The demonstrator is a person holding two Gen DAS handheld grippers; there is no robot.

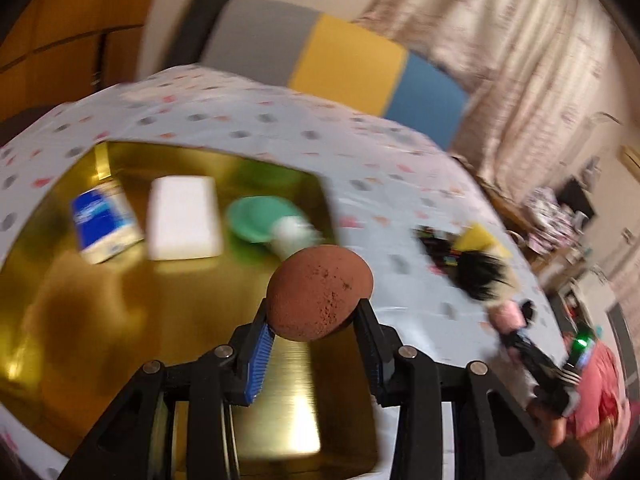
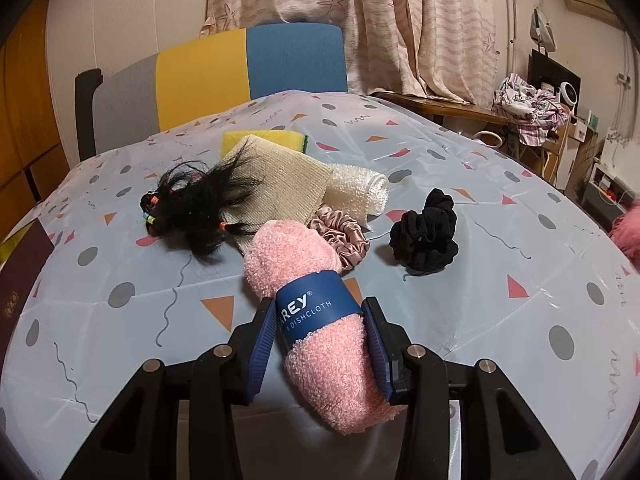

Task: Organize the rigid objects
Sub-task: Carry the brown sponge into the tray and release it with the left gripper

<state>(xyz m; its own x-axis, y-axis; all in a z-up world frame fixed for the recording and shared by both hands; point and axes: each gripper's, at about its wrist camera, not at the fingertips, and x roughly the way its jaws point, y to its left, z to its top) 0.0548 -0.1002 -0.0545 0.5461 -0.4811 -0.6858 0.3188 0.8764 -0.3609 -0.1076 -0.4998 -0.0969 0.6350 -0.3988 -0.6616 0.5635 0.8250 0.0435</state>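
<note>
My left gripper (image 1: pixel 316 314) is shut on a rough brown egg-shaped object (image 1: pixel 320 292), held above a shiny gold tray (image 1: pixel 120 320). In the tray lie a blue and white can (image 1: pixel 106 222), a white block (image 1: pixel 184 218), a green bowl (image 1: pixel 250 220) and a white cup (image 1: pixel 292 236). My right gripper (image 2: pixel 320 308) is shut on a rolled pink dishcloth (image 2: pixel 292 256) with a blue paper band, just over the patterned tablecloth (image 2: pixel 120 312). In the blurred left wrist view that dishcloth (image 1: pixel 508 316) shows at the right.
Beyond the dishcloth lie a black hairpiece (image 2: pixel 192 208), a beige cloth (image 2: pixel 280 176), a yellow sponge (image 2: pixel 260 138), a white mesh roll (image 2: pixel 360 188), a pink satin scrunchie (image 2: pixel 344 236) and a black scrunchie (image 2: pixel 426 236). A dark red book (image 2: pixel 20 276) sits at the left edge. A chair (image 2: pixel 240 64) stands behind the table.
</note>
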